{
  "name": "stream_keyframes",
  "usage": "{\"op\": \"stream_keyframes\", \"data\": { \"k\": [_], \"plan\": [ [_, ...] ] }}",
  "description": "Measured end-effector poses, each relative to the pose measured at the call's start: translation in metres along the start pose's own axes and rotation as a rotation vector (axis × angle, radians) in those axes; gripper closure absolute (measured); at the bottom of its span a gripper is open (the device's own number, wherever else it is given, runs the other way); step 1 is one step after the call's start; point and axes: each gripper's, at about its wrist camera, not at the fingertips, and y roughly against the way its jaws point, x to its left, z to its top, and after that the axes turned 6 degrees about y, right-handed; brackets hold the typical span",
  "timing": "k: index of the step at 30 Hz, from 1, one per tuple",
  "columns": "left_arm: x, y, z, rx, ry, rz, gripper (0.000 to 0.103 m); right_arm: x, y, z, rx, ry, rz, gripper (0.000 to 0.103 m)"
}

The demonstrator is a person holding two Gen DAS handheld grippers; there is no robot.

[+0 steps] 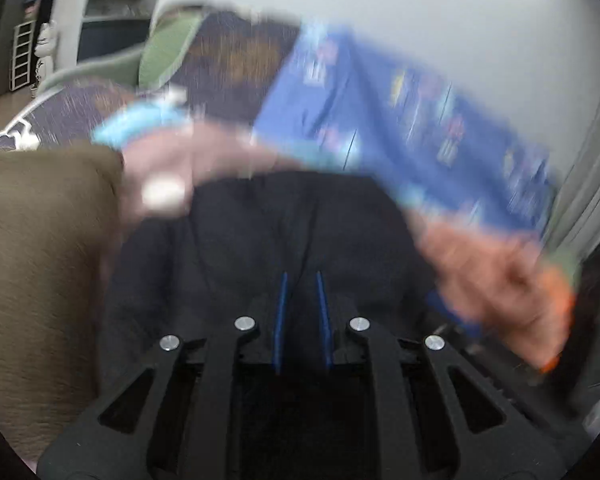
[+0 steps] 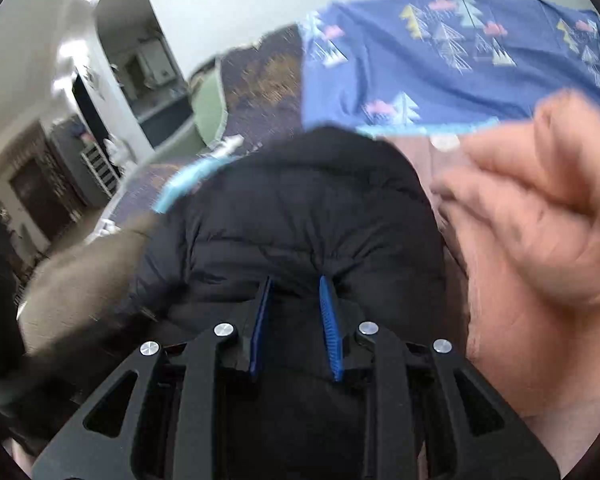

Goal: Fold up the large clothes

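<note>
While both grippers pinch the black puffer jacket (image 2: 300,216), carry its gathered edge across as one. Your left gripper (image 1: 302,280) has its blue pads (image 1: 281,312) drawn close on dark quilting, and your right gripper (image 2: 296,284) bites a puckered seam between its pads (image 2: 329,320), so both look pressed onto fabric rather than spread. The jacket bulges up in front of both tongs, lying between a brown cover (image 1: 40,260) on one side and a bare hand (image 2: 540,240) on the other. A blue tree-print cloth (image 2: 440,64) lies beyond the jacket. Hold both grips level and move together, so the padded bulk doesn't twist or slip. The left view is blurred, so judge alignment from the right.
</note>
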Motion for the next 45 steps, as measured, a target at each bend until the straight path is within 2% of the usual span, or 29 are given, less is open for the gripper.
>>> {"op": "stream_keyframes", "data": {
  "k": [1,2,7,9,10,11,12,16,19,21,22,23,28,30,33,36,38,41,45],
  "plan": [
    [0.002,-0.021,-0.009,0.037,-0.013,0.012,0.089,-0.003,-0.007,-0.005,-0.006,0.014,-0.007,0.078],
    [0.006,-0.033,-0.016,0.016,-0.021,0.02,0.089,-0.004,-0.01,-0.008,-0.007,0.026,-0.003,0.078],
    [0.013,-0.037,-0.016,0.044,-0.01,0.032,0.089,0.006,-0.013,-0.014,-0.006,0.072,-0.034,0.076],
    [0.013,-0.029,-0.012,0.042,0.001,0.035,0.089,0.008,-0.006,-0.01,-0.01,0.058,-0.019,0.07],
    [0.013,-0.025,-0.009,0.039,0.004,0.04,0.087,0.01,-0.001,-0.009,-0.015,0.056,-0.015,0.063],
    [0.013,-0.019,-0.007,0.031,0.009,0.051,0.078,0.013,0.004,-0.008,-0.024,0.062,-0.016,0.053],
    [0.011,-0.009,-0.002,0.016,0.02,0.051,0.071,0.016,0.01,-0.006,-0.037,0.073,-0.023,0.05],
    [0.005,0.026,0.006,-0.056,0.01,0.085,0.062,0.037,0.04,0.0,-0.101,0.149,-0.05,0.046],
    [-0.003,0.057,0.011,-0.124,-0.01,0.128,0.049,0.043,0.059,0.006,-0.123,0.153,-0.036,0.038],
    [-0.008,0.076,0.014,-0.163,-0.024,0.177,0.028,0.044,0.076,0.012,-0.122,0.143,-0.012,0.029],
    [-0.011,0.089,0.016,-0.184,-0.039,0.212,0.024,0.044,0.082,0.014,-0.118,0.14,-0.005,0.021],
    [-0.014,0.096,0.016,-0.19,-0.052,0.224,0.021,0.044,0.09,0.017,-0.109,0.137,-0.002,0.016],
    [-0.032,0.138,0.014,-0.232,-0.103,0.255,0.011,0.052,0.129,0.023,-0.074,0.164,-0.01,0.008],
    [-0.039,0.155,0.013,-0.263,-0.101,0.277,0.002,0.054,0.146,0.024,-0.089,0.166,-0.004,0.002],
    [-0.043,0.177,0.012,-0.257,-0.062,0.256,0.002,0.054,0.167,0.024,-0.09,0.164,0.018,0.001],
    [-0.047,0.191,0.013,-0.233,-0.056,0.303,0.002,0.052,0.182,0.024,-0.068,0.162,0.045,0.001],
    [-0.05,0.2,0.011,-0.223,-0.064,0.32,0.002,0.05,0.188,0.023,-0.071,0.17,0.027,0.001],
    [-0.054,0.22,0.006,-0.249,-0.082,0.265,0.002,0.046,0.18,0.023,-0.032,0.159,0.024,0.001],
    [-0.058,0.236,0.002,-0.303,-0.089,0.239,0.002,0.044,0.165,0.021,0.03,0.165,-0.021,0.001]
  ]
}}
